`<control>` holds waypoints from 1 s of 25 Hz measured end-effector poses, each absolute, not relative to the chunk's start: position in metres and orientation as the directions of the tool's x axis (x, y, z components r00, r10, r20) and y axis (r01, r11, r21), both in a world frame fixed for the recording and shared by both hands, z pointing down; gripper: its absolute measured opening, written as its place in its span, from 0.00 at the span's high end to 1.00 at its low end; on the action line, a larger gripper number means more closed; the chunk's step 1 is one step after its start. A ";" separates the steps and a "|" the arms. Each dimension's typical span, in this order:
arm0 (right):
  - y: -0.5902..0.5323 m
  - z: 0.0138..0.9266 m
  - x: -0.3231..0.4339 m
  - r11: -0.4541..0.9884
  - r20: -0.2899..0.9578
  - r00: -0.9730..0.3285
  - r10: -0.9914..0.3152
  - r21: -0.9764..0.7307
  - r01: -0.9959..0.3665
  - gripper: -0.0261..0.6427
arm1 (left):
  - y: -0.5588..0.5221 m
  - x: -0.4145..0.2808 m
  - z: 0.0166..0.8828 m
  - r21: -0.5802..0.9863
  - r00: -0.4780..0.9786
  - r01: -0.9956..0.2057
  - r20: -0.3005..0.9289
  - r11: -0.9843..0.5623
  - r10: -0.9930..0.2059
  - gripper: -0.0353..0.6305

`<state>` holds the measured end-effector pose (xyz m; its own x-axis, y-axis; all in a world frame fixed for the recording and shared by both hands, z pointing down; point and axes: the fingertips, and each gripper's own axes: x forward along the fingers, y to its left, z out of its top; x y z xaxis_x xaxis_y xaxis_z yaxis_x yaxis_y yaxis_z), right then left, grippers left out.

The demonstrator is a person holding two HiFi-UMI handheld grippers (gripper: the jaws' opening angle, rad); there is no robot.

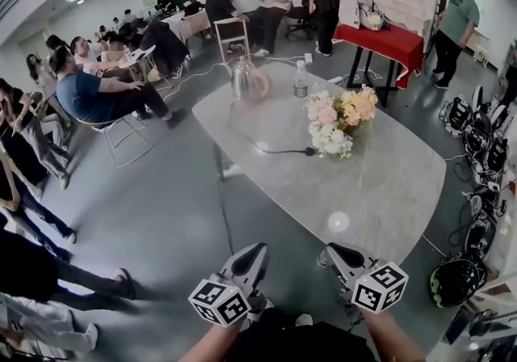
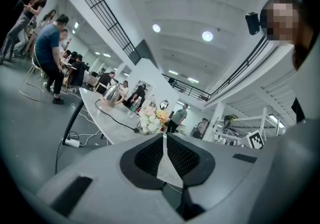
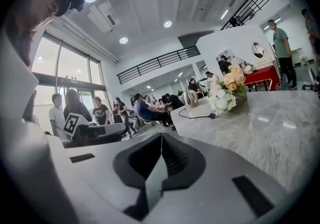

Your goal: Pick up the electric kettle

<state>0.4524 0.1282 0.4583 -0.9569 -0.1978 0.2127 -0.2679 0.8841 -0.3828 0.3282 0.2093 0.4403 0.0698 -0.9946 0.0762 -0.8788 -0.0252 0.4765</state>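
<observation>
No legible words or numbers, only black-and-white square marker patterns, on left cube (image 1: 220,301), on right cube (image 1: 380,286)

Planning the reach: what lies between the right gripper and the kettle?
Head view: bare tabletop, then a black cord before the kettle; flowers stand aside.

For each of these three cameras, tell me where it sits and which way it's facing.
Head view: on the head, steeply down at the table; forearms, left tongs and right tongs show.
Left gripper view: on the left tongs, along shut jaws toward the kettle.
Right gripper view: on the right tongs, along shut jaws across the table.
All share the flowers.
</observation>
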 end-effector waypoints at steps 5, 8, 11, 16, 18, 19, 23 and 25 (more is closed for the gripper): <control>0.123 0.453 0.431 0.880 0.212 -0.956 -0.203 -0.388 -0.273 0.95 | 0.203 0.312 0.440 0.464 0.092 -0.885 0.083 -0.043 -0.992 0.91; 0.121 0.453 0.416 0.884 0.219 -0.955 -0.200 -0.380 -0.272 0.95 | 0.201 0.298 0.441 0.478 0.085 -0.878 0.079 -0.037 -0.993 0.91; 0.121 0.453 0.400 0.886 0.223 -0.956 -0.190 -0.381 -0.265 0.95 | 0.200 0.283 0.442 0.482 0.071 -0.876 0.082 -0.022 -0.994 0.91; 0.121 0.450 0.372 0.890 0.220 -0.959 -0.180 -0.379 -0.254 0.95 | 0.202 0.255 0.440 0.482 0.054 -0.876 0.085 -0.006 -0.995 0.91; 0.123 0.449 0.360 0.893 0.216 -0.961 -0.175 -0.377 -0.247 0.95 | 0.203 0.244 0.440 0.479 0.050 -0.878 0.086 -0.002 -0.995 0.91; 0.123 0.449 0.354 0.894 0.215 -0.961 -0.172 -0.376 -0.244 0.95 | 0.204 0.238 0.439 0.478 0.048 -0.878 0.086 -0.002 -0.995 0.91; 0.126 0.448 0.334 0.895 0.213 -0.961 -0.173 -0.373 -0.244 0.95 | 0.208 0.220 0.436 0.473 0.056 -0.881 0.075 -0.014 -0.996 0.91; 0.126 0.446 0.326 0.894 0.213 -0.961 -0.179 -0.373 -0.249 0.95 | 0.210 0.212 0.434 0.469 0.059 -0.883 0.072 -0.019 -0.996 0.91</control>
<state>0.3262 0.1260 0.4456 -0.9605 -0.1792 0.2127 -0.2493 0.8938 -0.3728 0.2120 0.2100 0.4341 0.0591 -0.9957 0.0715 -0.8831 -0.0187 0.4688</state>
